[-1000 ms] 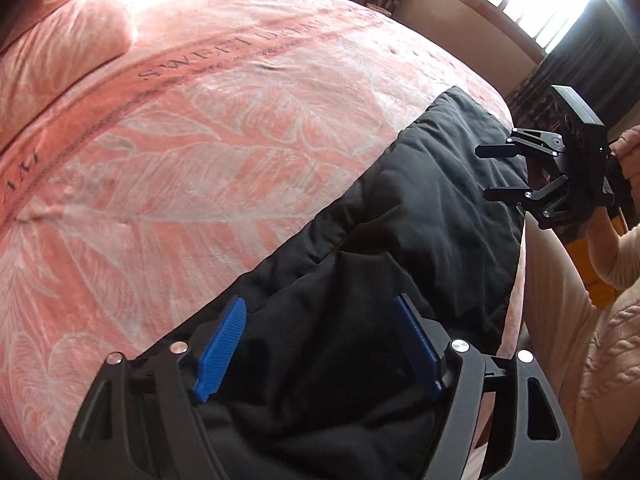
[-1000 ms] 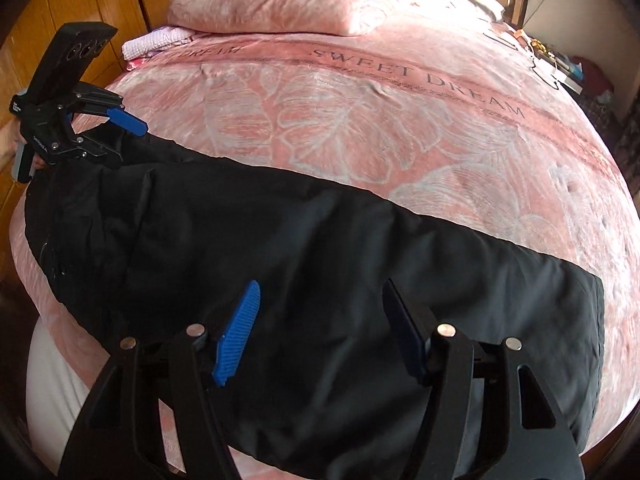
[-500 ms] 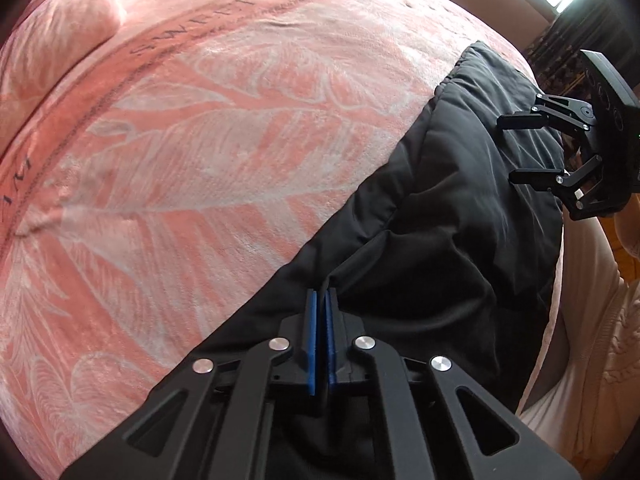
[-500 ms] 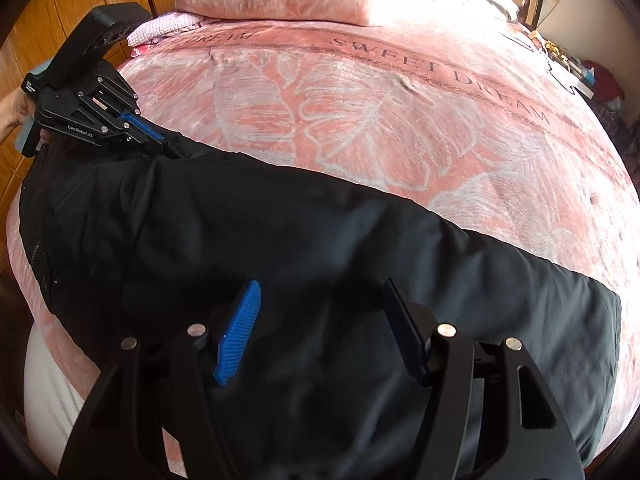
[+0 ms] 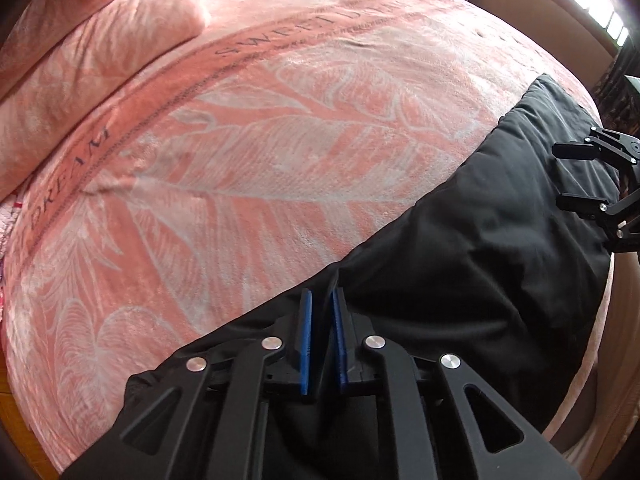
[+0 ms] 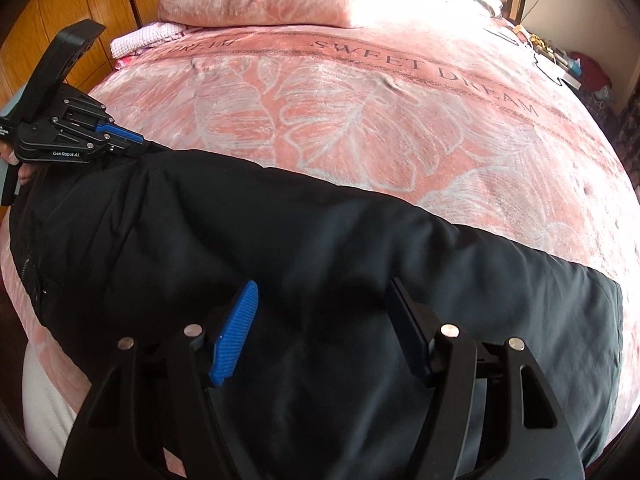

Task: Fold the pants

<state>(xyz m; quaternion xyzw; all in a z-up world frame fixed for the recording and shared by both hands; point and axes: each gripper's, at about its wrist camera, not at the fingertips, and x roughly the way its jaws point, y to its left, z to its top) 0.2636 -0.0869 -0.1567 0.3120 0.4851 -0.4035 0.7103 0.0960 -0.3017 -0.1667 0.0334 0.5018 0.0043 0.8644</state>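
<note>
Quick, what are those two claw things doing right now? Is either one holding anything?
Left gripper: closed, pinching the edge of the black pants.
Right gripper: open above the pants, holding nothing.

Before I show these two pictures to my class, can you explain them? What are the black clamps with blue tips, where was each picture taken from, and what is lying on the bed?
No robot here: a person holds a two-finger gripper in each hand, and each gripper carries a wide-angle camera looking along its own fingers. One picture comes from the left gripper, the other from the right gripper; each also shows the other from the side. On the pink blanket black pants lie flat near the bed's edge, pillows at the far end. The left gripper is shut on the pants' edge. The right gripper is open above the pants, holding nothing. The goal is folding them.
</note>
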